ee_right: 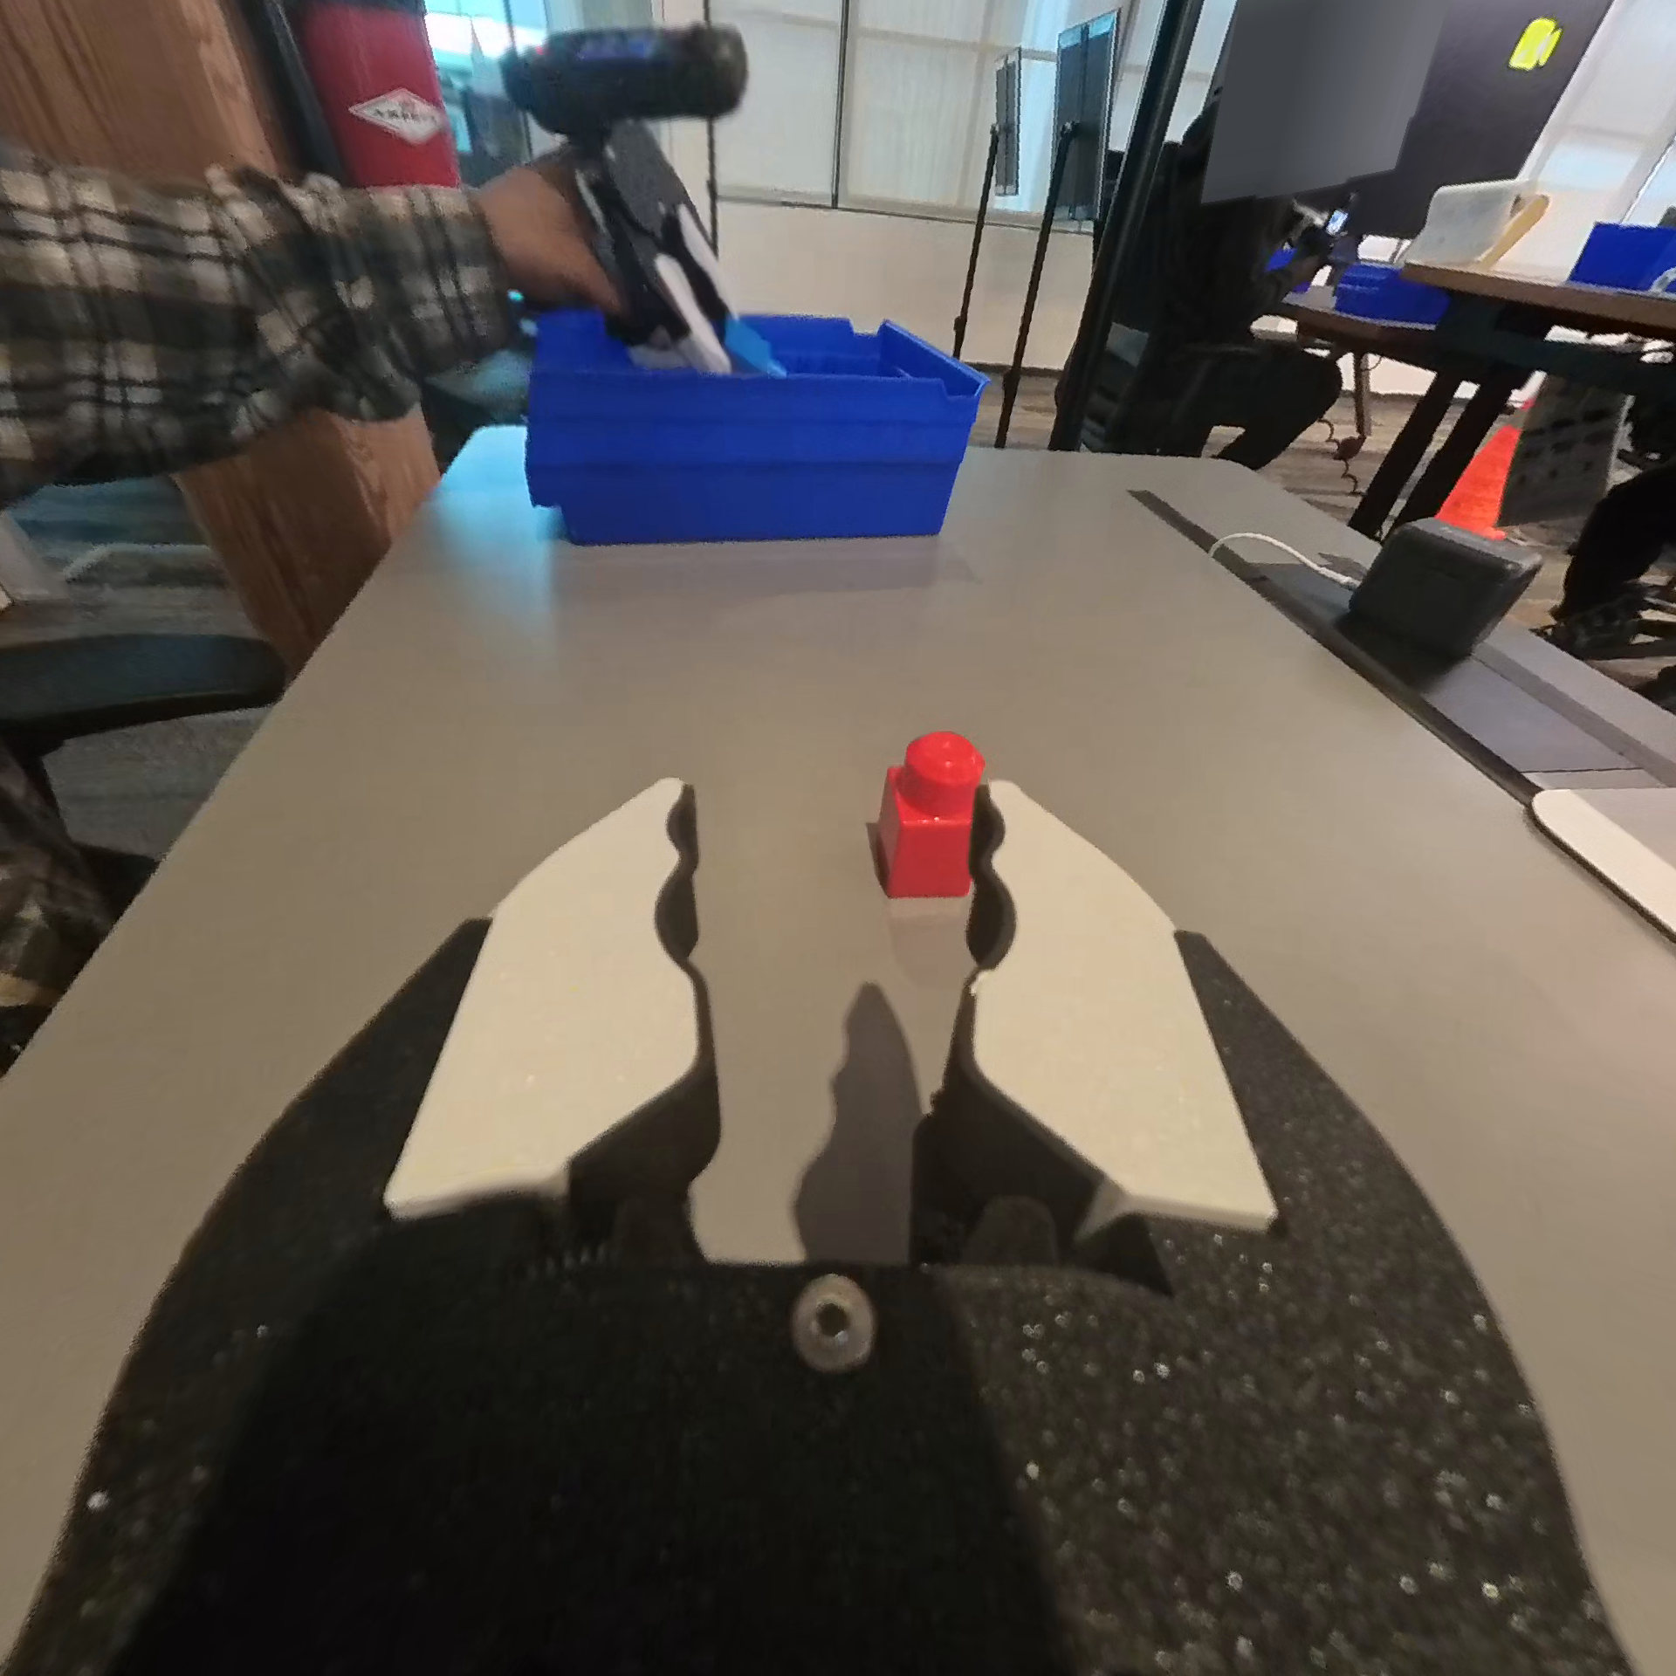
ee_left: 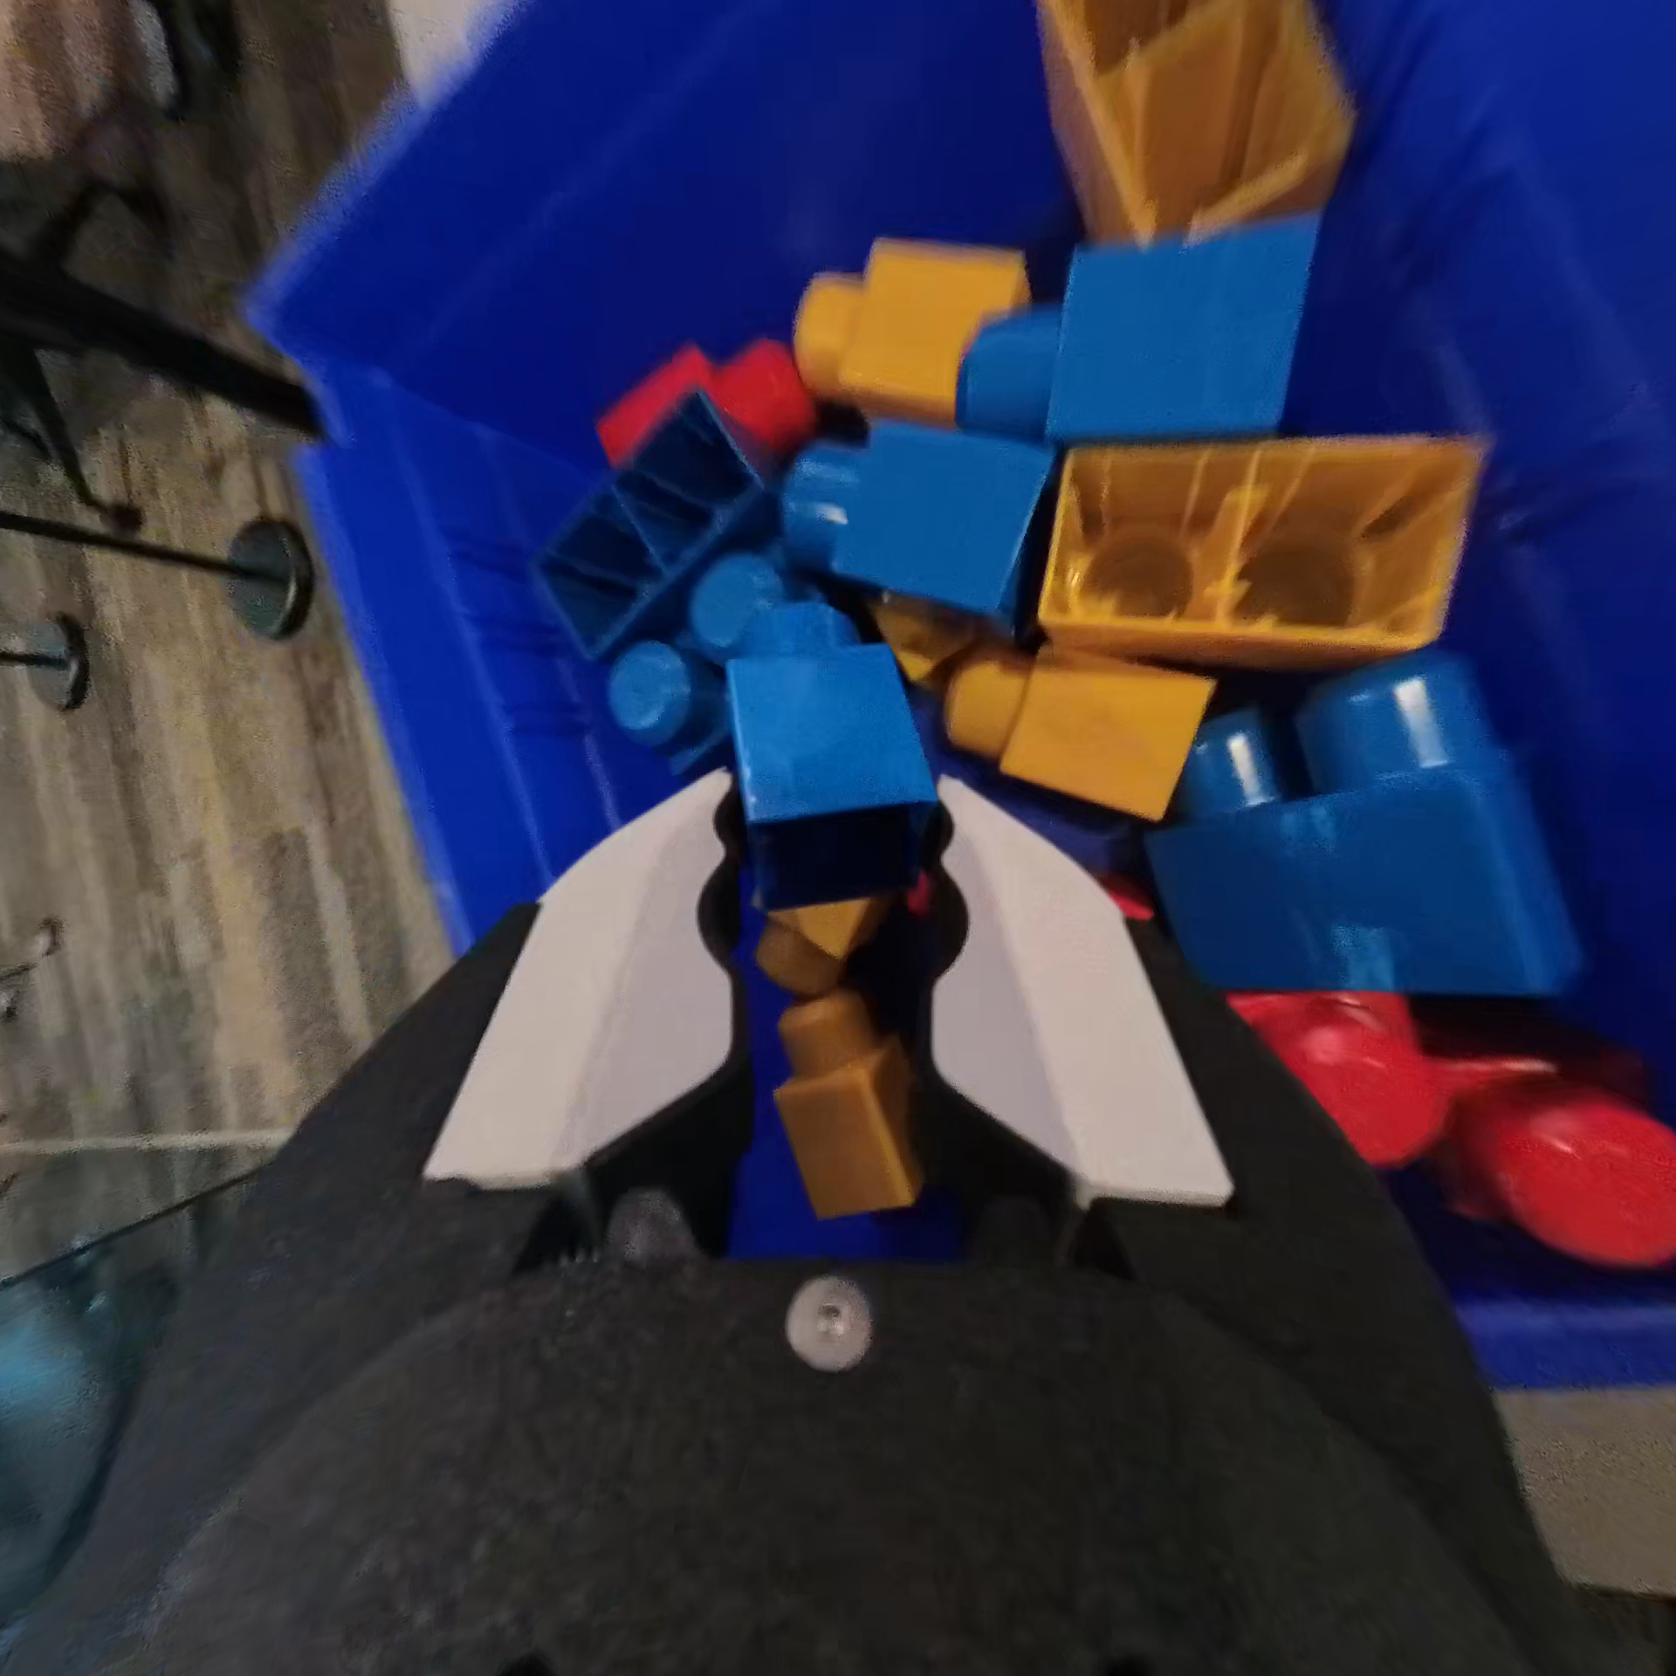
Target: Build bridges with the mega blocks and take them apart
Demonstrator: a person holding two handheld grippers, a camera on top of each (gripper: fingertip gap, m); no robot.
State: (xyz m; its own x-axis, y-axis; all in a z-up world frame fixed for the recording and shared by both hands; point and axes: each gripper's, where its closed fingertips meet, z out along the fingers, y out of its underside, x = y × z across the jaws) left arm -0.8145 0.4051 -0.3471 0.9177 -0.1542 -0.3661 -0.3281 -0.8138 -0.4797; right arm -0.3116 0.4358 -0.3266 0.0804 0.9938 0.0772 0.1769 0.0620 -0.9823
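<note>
Left gripper [ee_left: 839, 816] clamped on 1 blue block [ee_left: 830, 771] above blue bin [ee_left: 508, 299]; lifted best straight up. Right gripper [ee_right: 839, 839] spread open beside red block [ee_right: 930, 830] on table [ee_right: 635, 653].

- The red cylinder [ee_right: 381, 100] at the upper left of the right wrist view carries a white diamond-shaped label with small lettering, too blurred to read.
- A yellow sticker [ee_right: 1534, 43] sits on the dark panel at the upper right; no characters can be made out.
- The left wrist view shows no writing.
</note>
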